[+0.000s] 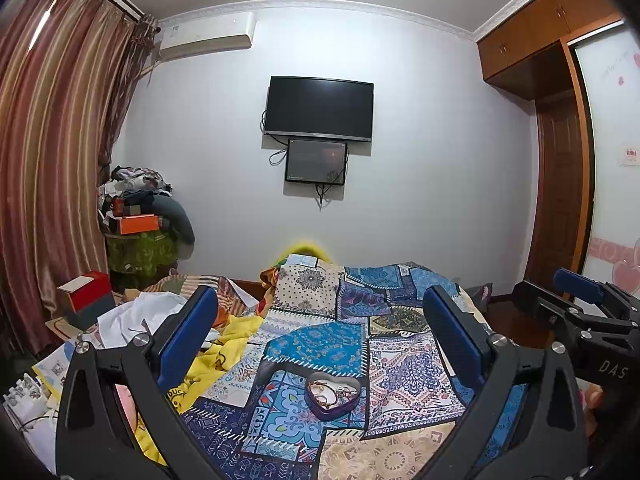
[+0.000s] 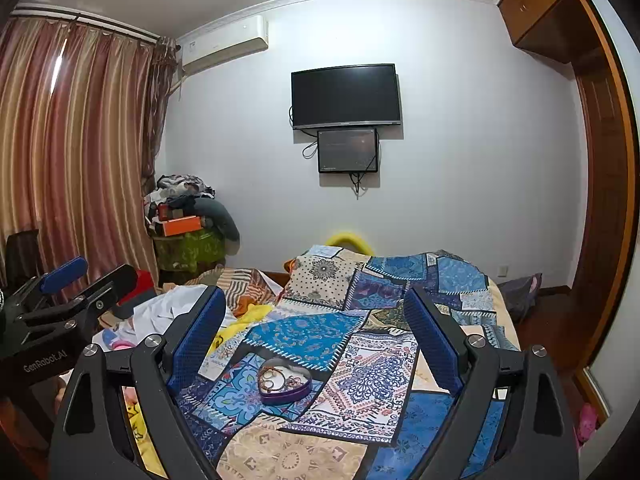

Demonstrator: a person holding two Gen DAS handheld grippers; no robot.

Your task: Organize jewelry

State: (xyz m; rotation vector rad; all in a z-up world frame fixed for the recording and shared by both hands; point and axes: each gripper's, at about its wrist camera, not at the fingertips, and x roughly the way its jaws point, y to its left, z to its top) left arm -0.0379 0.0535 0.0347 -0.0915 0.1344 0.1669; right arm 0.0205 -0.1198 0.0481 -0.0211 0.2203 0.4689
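A purple heart-shaped tin (image 1: pixel 333 396) lies open on the patchwork bedspread (image 1: pixel 400 368) and holds several pieces of jewelry (image 1: pixel 326 392), bracelets and rings. It also shows in the right wrist view (image 2: pixel 285 381) with the jewelry (image 2: pixel 280 378) inside. My left gripper (image 1: pixel 320 308) is open and empty, held above the bed short of the tin. My right gripper (image 2: pixel 314 308) is open and empty, also above and short of the tin. Each gripper shows at the edge of the other's view: the right one (image 1: pixel 576 288), the left one (image 2: pixel 80 276).
Crumpled yellow and white cloths (image 1: pixel 224 344) lie on the bed's left side. A red and white box (image 1: pixel 86 296) and a pile of clothes and boxes (image 1: pixel 140 216) stand at the left by the curtain. A TV (image 1: pixel 320 108) hangs on the far wall; a wardrobe (image 1: pixel 560 160) is at right.
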